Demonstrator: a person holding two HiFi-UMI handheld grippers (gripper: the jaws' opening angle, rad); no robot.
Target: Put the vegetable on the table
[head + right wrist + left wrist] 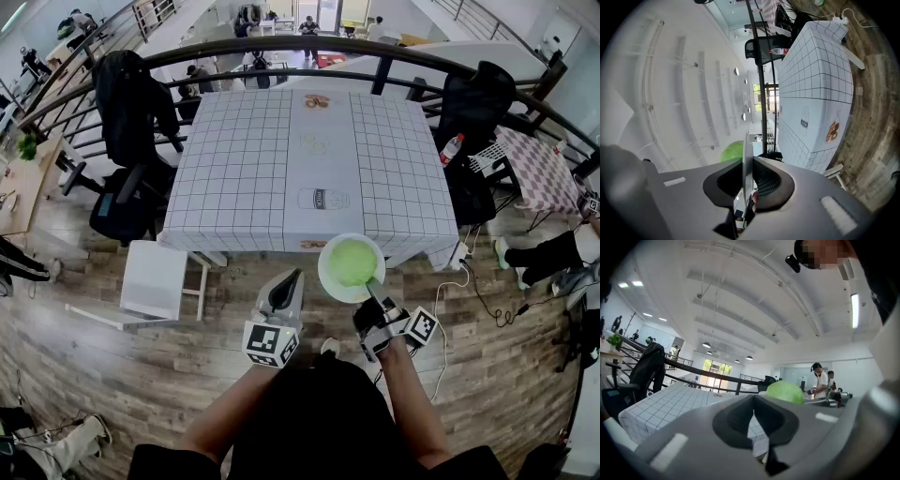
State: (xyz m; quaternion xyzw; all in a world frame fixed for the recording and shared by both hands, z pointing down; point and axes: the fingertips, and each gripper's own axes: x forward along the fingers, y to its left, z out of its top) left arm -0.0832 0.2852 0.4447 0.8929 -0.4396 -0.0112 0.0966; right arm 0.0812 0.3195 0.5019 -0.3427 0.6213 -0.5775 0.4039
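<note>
R gripper (372,292) clamps plate (328,277) by rim, green vegetable (352,262) on it, at table (244,169) near edge. L gripper (292,278) jaws together, empty. Nothing set down yet.

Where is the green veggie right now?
In the head view, the green vegetable sits on a white plate gripped by the right tool, by the checked table's near edge.

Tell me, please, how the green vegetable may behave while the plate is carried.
Being round, the green vegetable will probably roll if the white plate tilts. Pinched at one rim by the right gripper, the plate may droop.
</note>
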